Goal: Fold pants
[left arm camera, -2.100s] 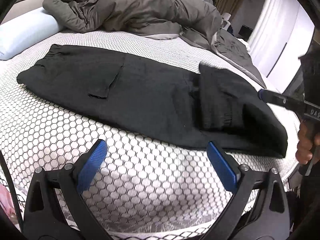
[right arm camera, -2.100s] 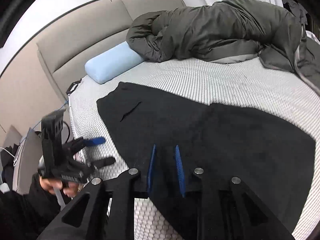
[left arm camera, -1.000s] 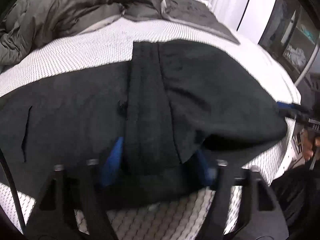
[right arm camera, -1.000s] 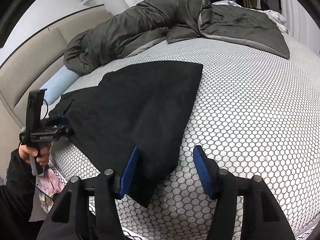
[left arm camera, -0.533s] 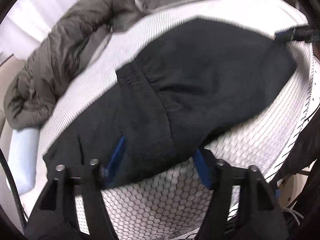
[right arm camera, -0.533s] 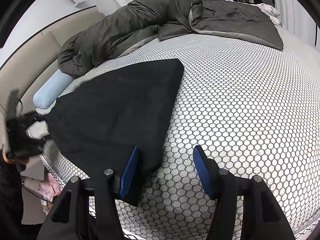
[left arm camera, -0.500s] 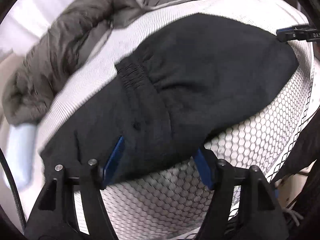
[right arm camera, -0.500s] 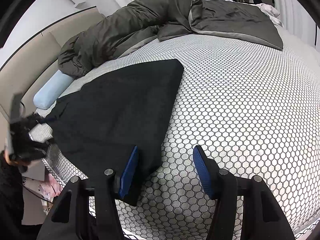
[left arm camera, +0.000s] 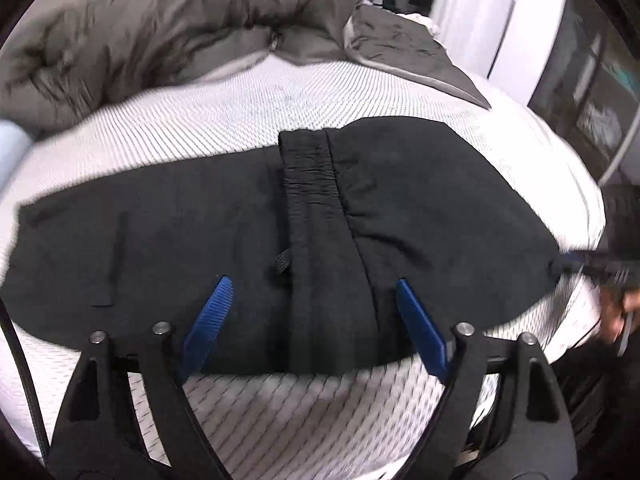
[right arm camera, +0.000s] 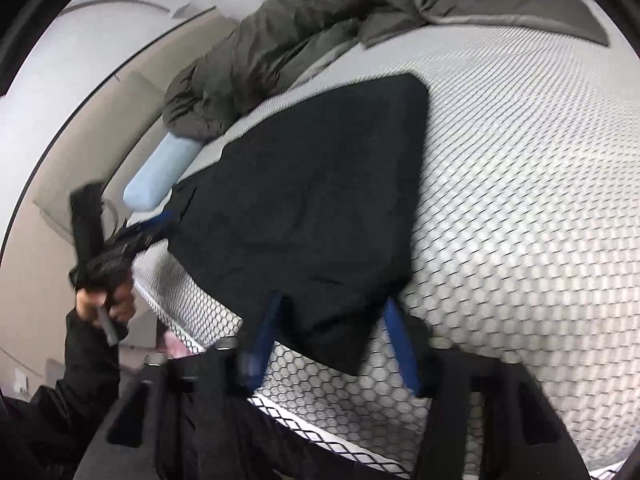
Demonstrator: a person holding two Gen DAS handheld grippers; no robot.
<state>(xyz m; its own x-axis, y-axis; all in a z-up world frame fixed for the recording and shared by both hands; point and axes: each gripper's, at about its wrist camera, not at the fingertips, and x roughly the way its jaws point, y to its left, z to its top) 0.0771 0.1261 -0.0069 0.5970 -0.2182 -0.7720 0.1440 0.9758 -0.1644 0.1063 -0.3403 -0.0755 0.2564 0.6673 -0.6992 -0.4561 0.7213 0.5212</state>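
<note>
Black pants lie folded on the white hexagon-patterned mattress, with the cuffed leg end laid back over the middle. My left gripper is open, its blue pads straddling the near edge of the pants at the fold. My right gripper is open around the near corner of the pants. The left gripper also shows in the right wrist view at the pants' far edge. The right gripper shows in the left wrist view at the pants' right end.
A grey-green duvet is heaped along the far side of the bed. A light blue pillow lies by the beige headboard. The mattress edge runs just under both grippers, and bare mattress stretches right of the pants.
The left gripper has swung round so the pants lie level across its view, its pads now over the fold. The right gripper has tilted and moved in, its pads now straddling the pants' corner.
</note>
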